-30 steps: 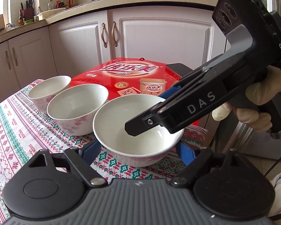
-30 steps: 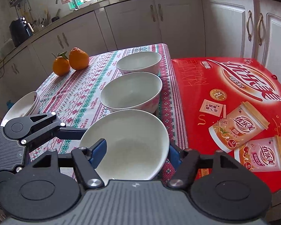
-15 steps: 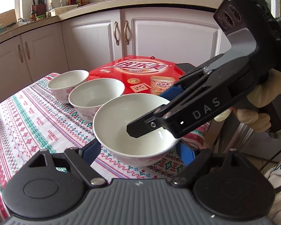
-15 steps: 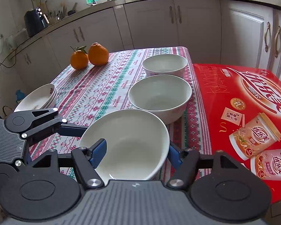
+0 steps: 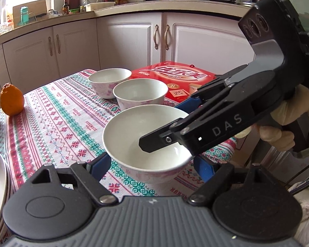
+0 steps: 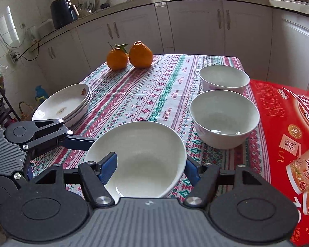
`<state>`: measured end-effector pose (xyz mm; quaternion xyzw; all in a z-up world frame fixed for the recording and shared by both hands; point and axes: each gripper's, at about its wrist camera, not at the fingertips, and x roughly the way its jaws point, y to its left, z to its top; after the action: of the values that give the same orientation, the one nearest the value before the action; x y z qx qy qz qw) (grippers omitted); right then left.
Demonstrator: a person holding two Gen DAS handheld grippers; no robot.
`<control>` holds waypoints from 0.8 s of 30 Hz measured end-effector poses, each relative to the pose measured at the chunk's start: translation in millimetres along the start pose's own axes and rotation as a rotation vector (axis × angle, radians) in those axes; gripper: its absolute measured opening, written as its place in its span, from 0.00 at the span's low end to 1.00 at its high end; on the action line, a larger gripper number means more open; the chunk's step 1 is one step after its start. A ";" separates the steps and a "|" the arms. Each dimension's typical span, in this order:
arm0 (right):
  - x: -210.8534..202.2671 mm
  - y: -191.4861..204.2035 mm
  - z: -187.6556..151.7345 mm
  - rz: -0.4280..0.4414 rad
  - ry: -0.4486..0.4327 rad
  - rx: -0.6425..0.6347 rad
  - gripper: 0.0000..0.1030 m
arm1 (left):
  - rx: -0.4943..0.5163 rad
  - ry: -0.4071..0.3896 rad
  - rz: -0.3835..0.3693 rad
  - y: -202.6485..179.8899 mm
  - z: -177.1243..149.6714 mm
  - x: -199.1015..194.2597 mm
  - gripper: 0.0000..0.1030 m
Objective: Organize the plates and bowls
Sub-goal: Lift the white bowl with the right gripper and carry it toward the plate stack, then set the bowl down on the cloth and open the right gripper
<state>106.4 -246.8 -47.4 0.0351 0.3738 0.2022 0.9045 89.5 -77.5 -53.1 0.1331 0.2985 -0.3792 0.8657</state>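
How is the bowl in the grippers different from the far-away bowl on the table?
The held bowl is gripped by both grippers, tilted and lifted off the tablecloth; the far bowl sits level on the cloth, untouched. The held bowl is nearest the cameras; the far bowl sits at the row's end, beside the red box. Both are empty, white inside, with pink flowers outside.

I saw two bowls (image 6: 224, 119) in a row beside the box (image 6: 288, 127), plates (image 6: 63, 103) stacked left, oranges (image 6: 129, 58) behind.
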 end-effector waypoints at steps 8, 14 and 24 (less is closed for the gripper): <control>19.4 21.2 7.6 0.031 0.023 -0.036 0.72 | -0.031 0.003 0.035 16.6 -12.4 -14.6 0.84; 32.5 33.1 13.5 0.041 0.043 -0.064 0.72 | -0.055 0.003 0.051 28.5 -17.8 -18.2 0.84; 51.1 45.4 18.3 0.053 0.070 -0.088 0.72 | -0.081 0.009 0.065 43.6 -27.1 -20.2 0.84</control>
<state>136.2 -183.6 -58.3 -0.0020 0.3949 0.2434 0.8859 99.6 -24.1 -61.8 0.1090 0.3131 -0.3380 0.8808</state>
